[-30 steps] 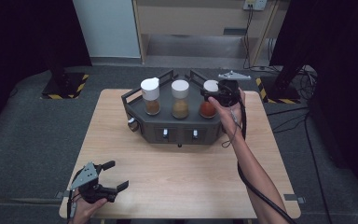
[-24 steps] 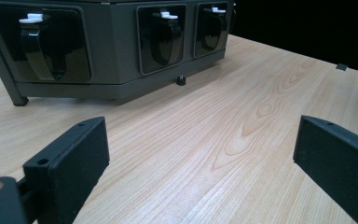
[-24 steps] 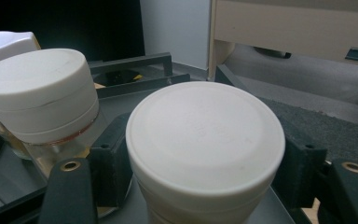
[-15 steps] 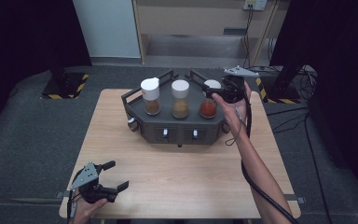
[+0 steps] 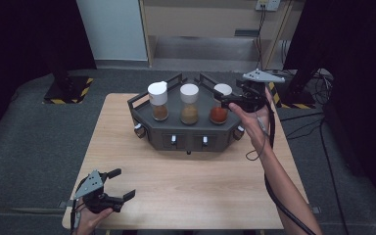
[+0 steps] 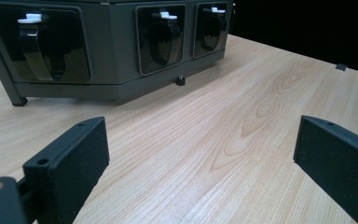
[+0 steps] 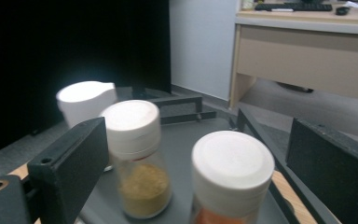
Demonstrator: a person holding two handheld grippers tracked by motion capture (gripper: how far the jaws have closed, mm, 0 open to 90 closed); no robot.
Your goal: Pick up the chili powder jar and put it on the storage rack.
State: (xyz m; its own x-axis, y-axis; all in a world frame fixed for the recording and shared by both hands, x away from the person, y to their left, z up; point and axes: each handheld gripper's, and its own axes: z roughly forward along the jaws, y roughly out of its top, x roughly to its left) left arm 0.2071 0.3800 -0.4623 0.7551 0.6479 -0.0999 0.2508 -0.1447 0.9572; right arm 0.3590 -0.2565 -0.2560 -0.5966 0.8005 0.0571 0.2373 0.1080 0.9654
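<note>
High view first: red jar (image 5: 219, 113) standing upright at the right end of the rack (image 5: 186, 136), in the last of three spots. Next to it along the rack, toward the middle, a yellow jar (image 5: 189, 111), and at the far left end a brown jar (image 5: 159, 110).

Right gripper (image 5: 226, 100) up by the right end of the rack, level with the top of the red jar. Jaws just opened, now wide apart. In the right gripper view, red jar sitting low in the gap between the two black jaws, pads not pressing on it. So nothing held.

Left gripper (image 5: 122, 183) well away from the rack, down near the front edge of the table (image 5: 210, 196). Jaws wide apart too, only bare wood between them.

About the red jar: probably small and light, easy to lift with one gripper. Looks like clear glass or hard plastic, so stiff, no squashing. Smooth sides, so maybe slippery. Could crack or spill if dropped or knocked.

Best place to grab: around the white cap (image 7: 232, 161), or just under it on the neck, where the pads can sit flat on both sides. Squeeze gently, lift straight up out of the rack, and keep clear of the yellow jar close by.
</note>
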